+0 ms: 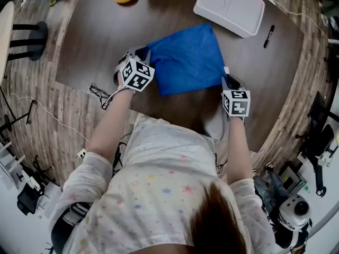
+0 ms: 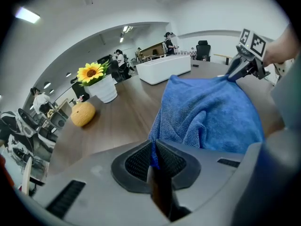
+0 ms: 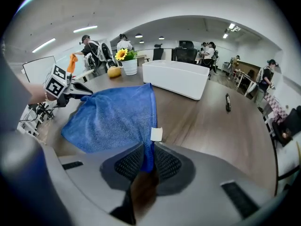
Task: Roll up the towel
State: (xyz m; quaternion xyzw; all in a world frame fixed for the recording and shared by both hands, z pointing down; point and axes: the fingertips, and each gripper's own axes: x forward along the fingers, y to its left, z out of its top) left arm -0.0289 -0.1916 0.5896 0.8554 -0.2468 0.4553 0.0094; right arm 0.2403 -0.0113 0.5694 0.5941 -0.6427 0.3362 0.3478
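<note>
Left gripper (image 1: 144, 54) and right gripper (image 1: 229, 81) — each clamped on a near corner of the blue towel (image 1: 188, 57); towel lies on table (image 1: 106, 30), spreading away — near edge running gripper to gripper.

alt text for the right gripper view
The right claw is shut on the near corner of a blue terry-cloth towel lying on a brown wooden table. The left claw holds another corner; a white rectangular tray stands behind.
</note>
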